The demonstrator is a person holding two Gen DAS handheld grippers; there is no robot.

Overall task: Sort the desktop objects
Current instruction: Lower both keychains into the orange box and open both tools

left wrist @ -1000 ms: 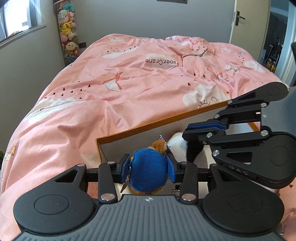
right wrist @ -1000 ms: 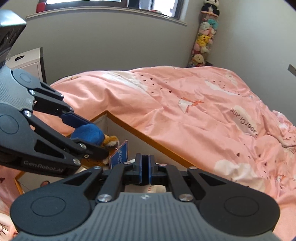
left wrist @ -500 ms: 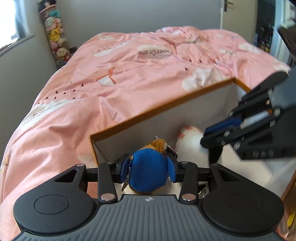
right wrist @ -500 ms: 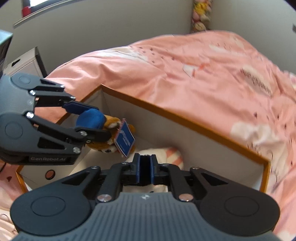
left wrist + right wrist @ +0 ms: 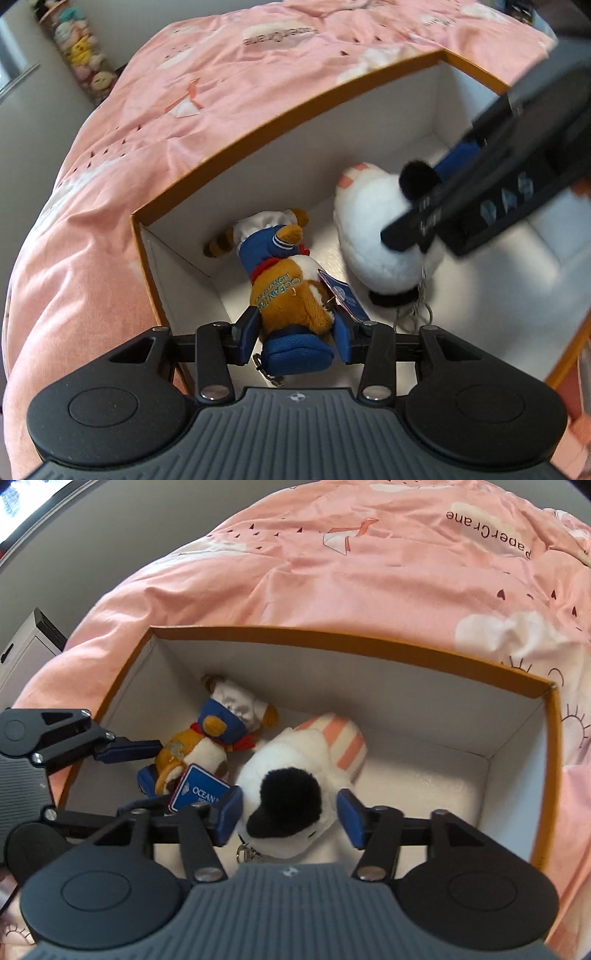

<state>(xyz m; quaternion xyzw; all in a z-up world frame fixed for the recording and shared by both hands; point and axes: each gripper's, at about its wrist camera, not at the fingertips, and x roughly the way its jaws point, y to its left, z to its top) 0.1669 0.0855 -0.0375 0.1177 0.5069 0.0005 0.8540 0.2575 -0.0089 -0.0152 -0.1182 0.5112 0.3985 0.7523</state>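
In the box [image 5: 369, 642]: 2 plush toys [image 5: 295, 775]

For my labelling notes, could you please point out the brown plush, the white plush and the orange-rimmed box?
brown plush [image 5: 291, 295], left wrist view, back
white plush [image 5: 295, 753], right wrist view, body
orange-rimmed box [image 5: 351, 642], right wrist view, far rim

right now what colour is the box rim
Orange-brown rim, white inside; clearest in the right wrist view.

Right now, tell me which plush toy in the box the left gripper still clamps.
The brown plush in the blue sailor outfit, pinched at its blue base by the left gripper. The white-and-black plush sits between the right gripper's just-opened jaws.
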